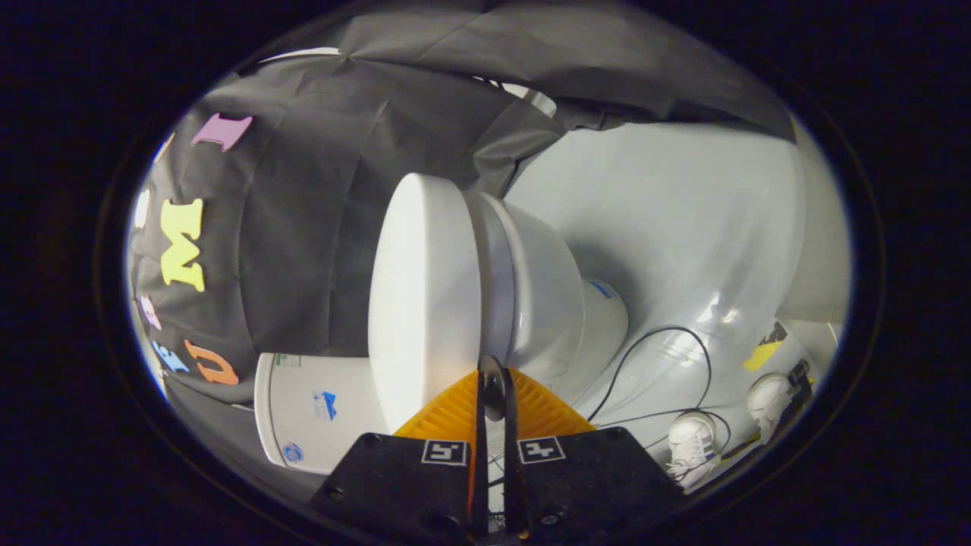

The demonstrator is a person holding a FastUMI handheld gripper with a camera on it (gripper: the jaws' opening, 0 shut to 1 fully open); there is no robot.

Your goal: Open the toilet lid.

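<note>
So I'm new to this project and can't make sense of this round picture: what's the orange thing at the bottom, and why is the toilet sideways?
The camera rides on a hand-held gripper and looks along its two orange fingers. The person has rolled the tool, so the toilet looks tipped. The fingers are nearly together, their tips at the edge of the toilet lid, which sits closed over the bowl. Whether they pinch it is unclear. The tank is beside it. On the floor lie black cables and the person's shoes.

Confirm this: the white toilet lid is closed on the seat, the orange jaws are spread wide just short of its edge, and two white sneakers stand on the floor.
Wrong on the jaws. The gripper view shows the gripper with its orange jaws nearly together, not spread wide, at the white toilet lid edge. The lid is down, and two white sneakers stand on the floor.
</note>
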